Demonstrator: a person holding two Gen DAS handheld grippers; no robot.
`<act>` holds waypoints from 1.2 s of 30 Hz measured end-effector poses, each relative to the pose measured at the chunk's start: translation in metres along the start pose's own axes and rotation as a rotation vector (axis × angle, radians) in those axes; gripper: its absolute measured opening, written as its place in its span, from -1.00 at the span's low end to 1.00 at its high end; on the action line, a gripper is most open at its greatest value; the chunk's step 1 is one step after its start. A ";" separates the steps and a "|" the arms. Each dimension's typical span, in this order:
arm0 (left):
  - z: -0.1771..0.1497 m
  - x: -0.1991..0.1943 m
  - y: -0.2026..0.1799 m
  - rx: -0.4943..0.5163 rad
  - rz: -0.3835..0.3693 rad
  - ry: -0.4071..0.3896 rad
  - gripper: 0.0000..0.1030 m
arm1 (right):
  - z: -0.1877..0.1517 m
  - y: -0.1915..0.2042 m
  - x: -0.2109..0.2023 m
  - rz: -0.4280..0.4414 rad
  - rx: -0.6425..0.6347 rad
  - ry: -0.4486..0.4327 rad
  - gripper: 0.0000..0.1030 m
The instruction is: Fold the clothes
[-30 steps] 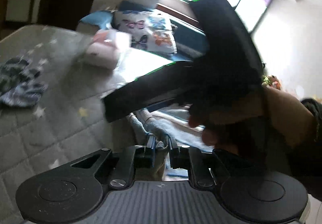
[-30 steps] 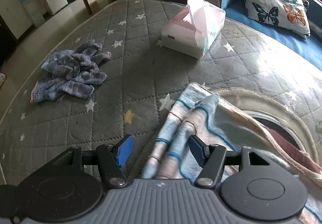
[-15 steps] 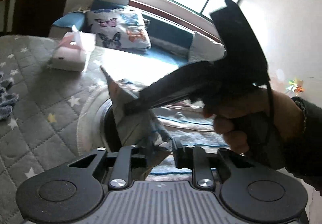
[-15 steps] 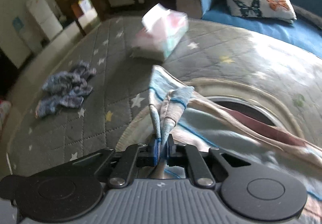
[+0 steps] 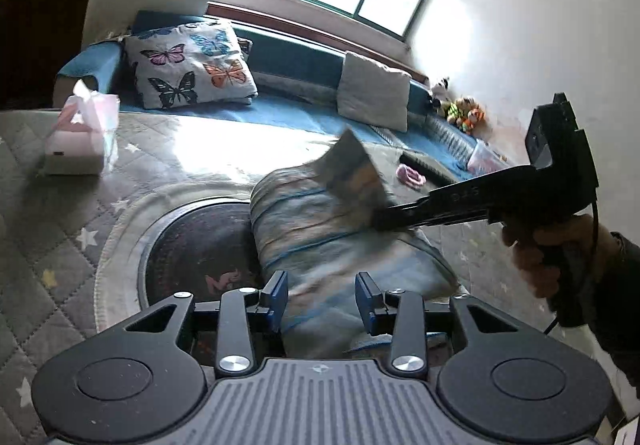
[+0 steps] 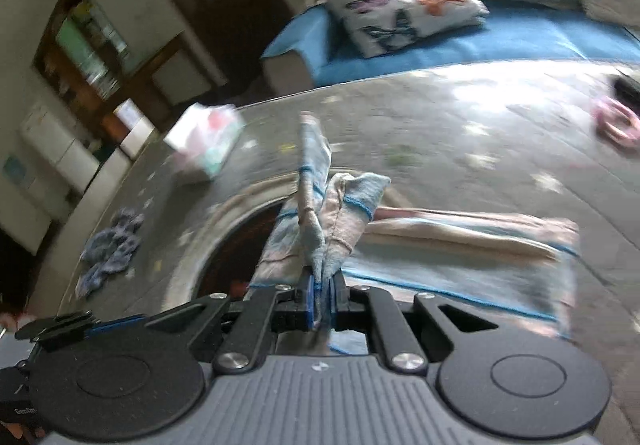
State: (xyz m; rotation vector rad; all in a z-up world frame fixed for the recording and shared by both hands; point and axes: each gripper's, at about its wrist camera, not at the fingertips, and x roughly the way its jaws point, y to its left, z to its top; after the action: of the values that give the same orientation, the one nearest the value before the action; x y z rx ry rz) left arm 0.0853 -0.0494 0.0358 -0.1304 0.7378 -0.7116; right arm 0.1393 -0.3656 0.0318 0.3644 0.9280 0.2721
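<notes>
The striped cloth (image 6: 460,241) lies on the grey star quilt (image 5: 60,237), partly over a round mat (image 5: 120,221). In the right wrist view its long side runs from the gripper out to the right, and one bunched corner stands up and points away. The right gripper (image 6: 321,299) is clamped tight on that corner. The left gripper (image 5: 321,295) has just been opening; its pads stand apart with cloth between them, and it looks like they do not press it, though the fold hides part of the gap. A tissue box (image 5: 82,137) with a tissue sticking out sits well apart on the quilt.
</notes>
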 end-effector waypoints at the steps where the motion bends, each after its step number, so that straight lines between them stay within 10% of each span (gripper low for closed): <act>1: 0.000 0.002 -0.002 0.006 0.000 0.007 -0.22 | -0.002 -0.009 -0.002 -0.006 0.016 -0.001 -0.88; 24: 0.014 0.076 -0.022 0.097 0.104 0.130 -0.22 | -0.041 -0.112 -0.036 0.015 0.228 -0.092 -0.88; 36: 0.012 0.111 -0.044 0.176 0.071 0.165 -0.22 | -0.053 -0.108 -0.053 -0.167 0.148 -0.136 -0.68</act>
State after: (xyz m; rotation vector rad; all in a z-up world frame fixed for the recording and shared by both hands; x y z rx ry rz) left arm 0.1269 -0.1549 -0.0029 0.1159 0.8291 -0.7215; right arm 0.0732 -0.4738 -0.0042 0.4336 0.8408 0.0252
